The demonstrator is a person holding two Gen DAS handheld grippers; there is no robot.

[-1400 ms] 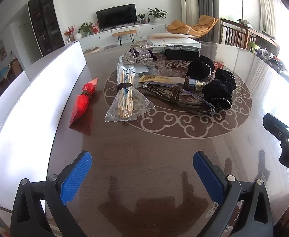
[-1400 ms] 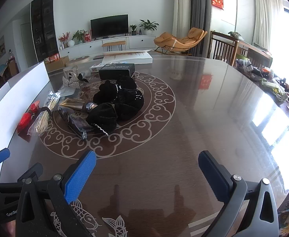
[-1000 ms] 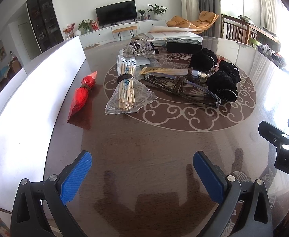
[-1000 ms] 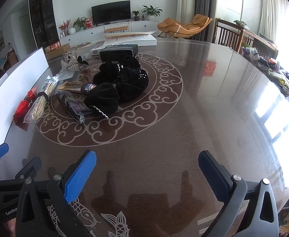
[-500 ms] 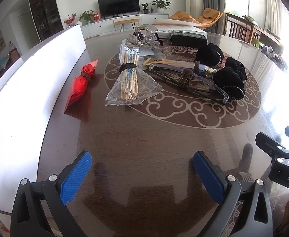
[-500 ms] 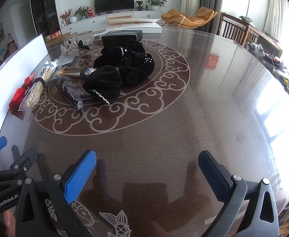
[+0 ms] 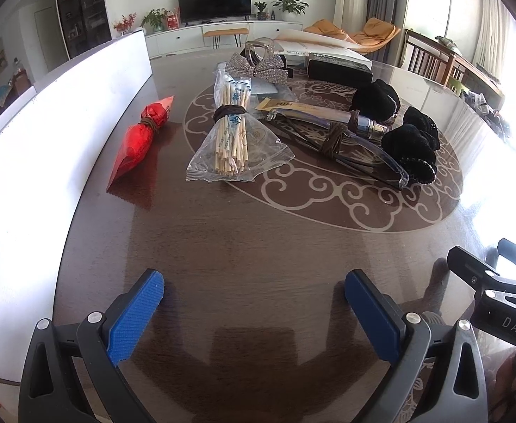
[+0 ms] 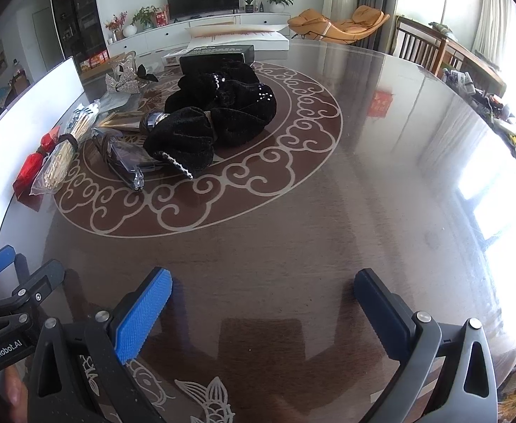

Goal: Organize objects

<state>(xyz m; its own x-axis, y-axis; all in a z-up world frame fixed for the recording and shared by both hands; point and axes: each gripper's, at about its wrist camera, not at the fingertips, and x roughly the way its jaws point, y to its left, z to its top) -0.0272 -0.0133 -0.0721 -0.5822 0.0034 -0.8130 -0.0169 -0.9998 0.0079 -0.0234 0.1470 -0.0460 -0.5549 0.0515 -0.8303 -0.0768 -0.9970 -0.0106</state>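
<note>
On a dark round table (image 7: 258,246) lie a red foil packet (image 7: 140,139), a clear bag of wooden sticks (image 7: 233,141), a clear-framed item tied with brown cord (image 7: 335,137), black velvet scrunchies (image 7: 411,144), a glittery silver bow (image 7: 256,67) and a black box (image 7: 339,70). My left gripper (image 7: 254,310) is open and empty, short of the bag of sticks. My right gripper (image 8: 263,308) is open and empty, well short of the black scrunchies (image 8: 219,120). The red packet (image 8: 32,169) and the bag of sticks (image 8: 58,162) show at the left of the right wrist view.
A white panel (image 7: 46,123) runs along the table's left edge. A flat white box (image 8: 236,40) lies at the far edge behind the black box (image 8: 217,58). Chairs (image 8: 420,46) stand at the far right. The other gripper shows at the frame edges (image 7: 493,289) (image 8: 7,299).
Both grippers have moved forward toward the objects and tilted down a little; the objects look nearer. Both grippers stay open and empty.
</note>
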